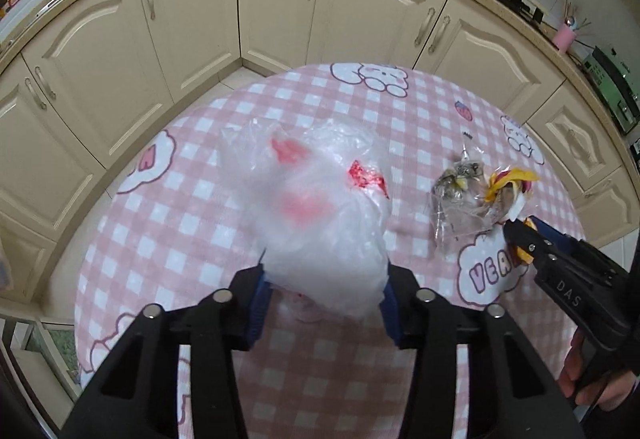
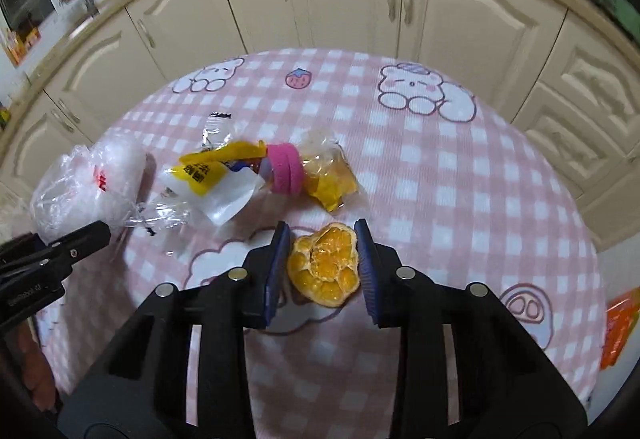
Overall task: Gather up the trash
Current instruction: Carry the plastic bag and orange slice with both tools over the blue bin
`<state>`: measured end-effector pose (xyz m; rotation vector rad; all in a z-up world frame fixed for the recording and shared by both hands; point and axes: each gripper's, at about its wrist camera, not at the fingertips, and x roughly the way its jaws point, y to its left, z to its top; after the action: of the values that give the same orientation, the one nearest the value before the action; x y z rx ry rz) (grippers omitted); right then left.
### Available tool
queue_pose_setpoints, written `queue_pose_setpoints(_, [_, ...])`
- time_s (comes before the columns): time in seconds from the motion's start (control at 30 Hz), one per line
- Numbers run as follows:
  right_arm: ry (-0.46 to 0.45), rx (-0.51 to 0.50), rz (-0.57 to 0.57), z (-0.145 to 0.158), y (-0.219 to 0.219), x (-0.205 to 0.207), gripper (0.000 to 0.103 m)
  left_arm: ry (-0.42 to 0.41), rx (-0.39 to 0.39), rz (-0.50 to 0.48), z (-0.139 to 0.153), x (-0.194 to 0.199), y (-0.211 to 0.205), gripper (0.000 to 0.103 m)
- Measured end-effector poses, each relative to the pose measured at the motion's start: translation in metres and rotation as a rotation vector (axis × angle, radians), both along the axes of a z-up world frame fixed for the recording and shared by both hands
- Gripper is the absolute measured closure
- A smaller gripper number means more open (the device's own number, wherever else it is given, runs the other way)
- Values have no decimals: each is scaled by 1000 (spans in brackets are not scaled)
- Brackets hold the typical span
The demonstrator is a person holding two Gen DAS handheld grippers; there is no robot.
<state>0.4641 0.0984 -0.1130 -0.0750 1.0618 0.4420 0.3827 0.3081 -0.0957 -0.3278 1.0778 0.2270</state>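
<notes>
My left gripper [image 1: 325,289] is shut on a white plastic bag with red print [image 1: 316,207], held above the pink checked tablecloth [image 1: 168,223]. The bag also shows at the left of the right wrist view [image 2: 88,183]. My right gripper [image 2: 322,259] is shut on an orange peel [image 2: 325,269], and it shows at the right of the left wrist view [image 1: 520,239]. On the table lie a clear wrapper [image 1: 456,199], a yellow and white wrapper [image 2: 216,179], a pink bottle cap [image 2: 285,174] and a yellow crumpled wrapper [image 2: 334,179].
Cream kitchen cabinets [image 1: 192,19] curve around behind the table. An orange packet [image 2: 622,327] lies at the table's right edge. A pink cup [image 1: 565,36] stands on the counter at the right. The left gripper's body [image 2: 44,259] reaches in from the left.
</notes>
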Motion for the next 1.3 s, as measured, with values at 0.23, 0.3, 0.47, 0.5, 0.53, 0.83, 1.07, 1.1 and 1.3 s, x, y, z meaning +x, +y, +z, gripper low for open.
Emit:
queue_pose_setpoints(0.23, [47,72,-39,5,-23,-12,71,-13,27,10,12,-25,-4,69])
queue_pose_setpoints(0.3, [59,82,-46,5,-30,-19,70,-19,27,10,16,-33,-6,70])
queue_pose_setpoints(0.47, [69,85,-78,6,-49,-35,70,-29,32,9,22,-56,-16,70])
queue_pose_setpoints(0.5, [67,90,-86,7,-54,-39,70,-32,31,4,23,-60,-20,70])
queue_pose_setpoints(0.53, [67,96,-90,9,-59,-43,70,-36,32,-2,25,-65,-25,70])
queue_pose_setpoints(0.83, [34,136,-153,27,-116,-84,70,-66,27,-110,41,-96,-84,70])
queue_pose_setpoints(1.07, [3,173,-233,37,-181,-118,70,-73,28,-220,48,-107,-151,70])
queue_pose_setpoints(1.1, [0,178,-242,37,-188,-121,70,-74,28,-234,49,-108,-160,70])
queue_pose_setpoints(1.3, [-17,217,-326,37,-254,-148,70,-80,12,-329,54,-116,-226,70])
